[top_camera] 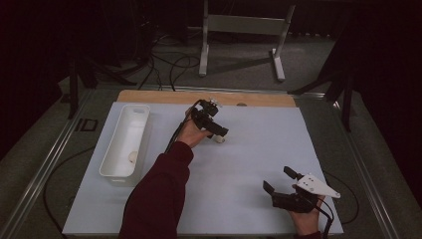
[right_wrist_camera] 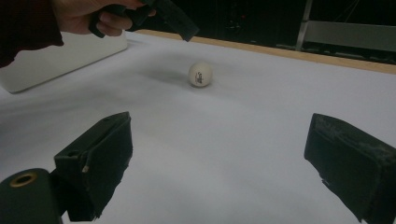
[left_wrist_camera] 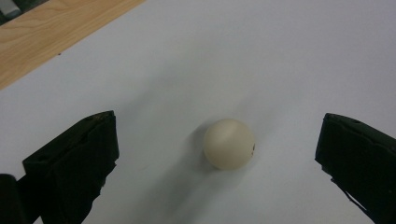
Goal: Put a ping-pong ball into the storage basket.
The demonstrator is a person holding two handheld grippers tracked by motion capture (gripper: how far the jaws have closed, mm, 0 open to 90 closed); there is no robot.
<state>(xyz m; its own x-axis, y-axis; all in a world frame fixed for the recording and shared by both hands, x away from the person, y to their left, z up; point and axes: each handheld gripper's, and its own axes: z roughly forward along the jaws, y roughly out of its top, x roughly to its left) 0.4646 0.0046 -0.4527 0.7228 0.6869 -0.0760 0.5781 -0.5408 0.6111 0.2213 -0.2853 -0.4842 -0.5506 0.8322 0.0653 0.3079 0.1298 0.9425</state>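
Observation:
A cream ping-pong ball (top_camera: 219,139) lies on the white table sheet (top_camera: 259,149) near the middle. My left gripper (top_camera: 222,131) hovers right over it, open. In the left gripper view the ball (left_wrist_camera: 229,143) sits between the wide-apart jaws of that gripper (left_wrist_camera: 218,140), untouched. My right gripper (top_camera: 277,179) is open near the front right edge and holds nothing. In the right gripper view the ball (right_wrist_camera: 200,74) shows a small printed mark, far ahead of the right gripper (right_wrist_camera: 219,140), with the left gripper (right_wrist_camera: 170,18) above it.
A long white tray (top_camera: 142,117) stands at the left with another small ball (top_camera: 133,157) inside. A wooden strip (top_camera: 199,97) runs along the far edge. Beyond it are a metal stand (top_camera: 239,25) and floor cables (top_camera: 169,64).

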